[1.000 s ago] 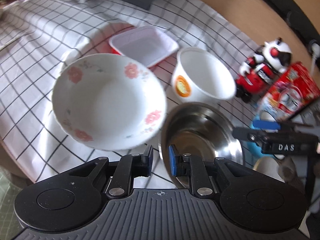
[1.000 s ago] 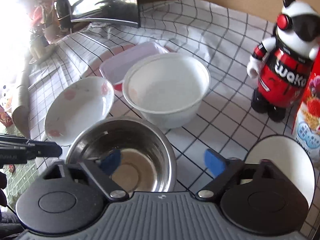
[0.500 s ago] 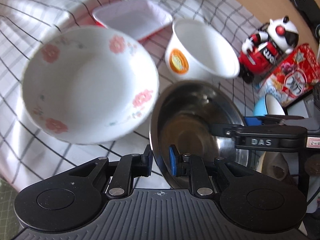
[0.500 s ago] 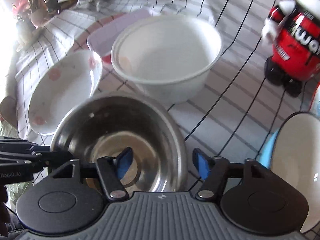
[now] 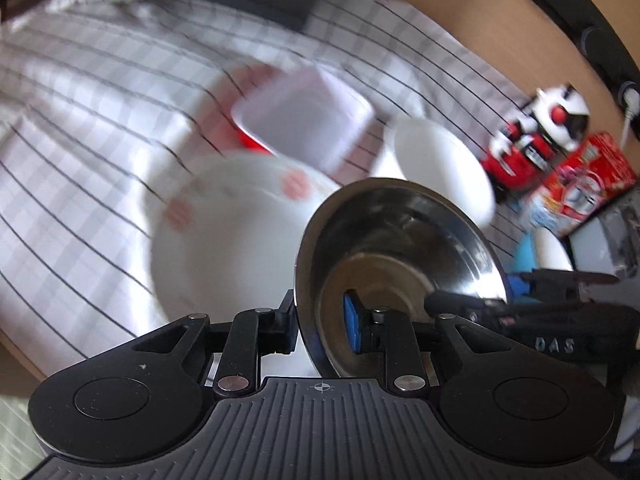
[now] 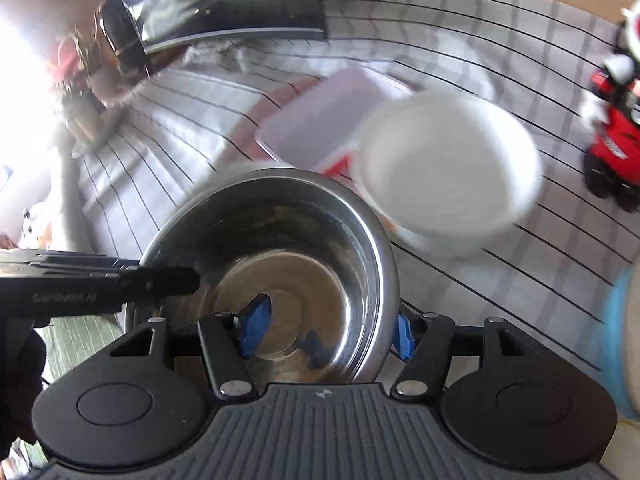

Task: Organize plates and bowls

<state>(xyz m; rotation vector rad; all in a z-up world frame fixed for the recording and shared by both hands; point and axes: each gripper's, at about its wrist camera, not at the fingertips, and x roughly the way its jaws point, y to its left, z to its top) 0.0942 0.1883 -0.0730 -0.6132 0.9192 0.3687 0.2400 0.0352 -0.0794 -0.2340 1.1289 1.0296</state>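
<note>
A steel bowl is held by both grippers, raised and tilted above the checked cloth. My left gripper is shut on its left rim. My right gripper is shut on its right wall, one pad inside, one outside; the bowl also shows in the right wrist view. A floral bowl lies to the left of the steel bowl. A white paper bowl stands behind it, also in the right wrist view. The views are blurred.
A white rectangular container with a red base sits behind the bowls. A red and white toy robot and a red box stand at the right. A blue and white bowl lies near right. A dark screen stands at the back.
The steel bowl has been lifted and tilted, moving toward the floral bowl. My right gripper has closed onto the bowl's wall. Both cameras swung with it.
</note>
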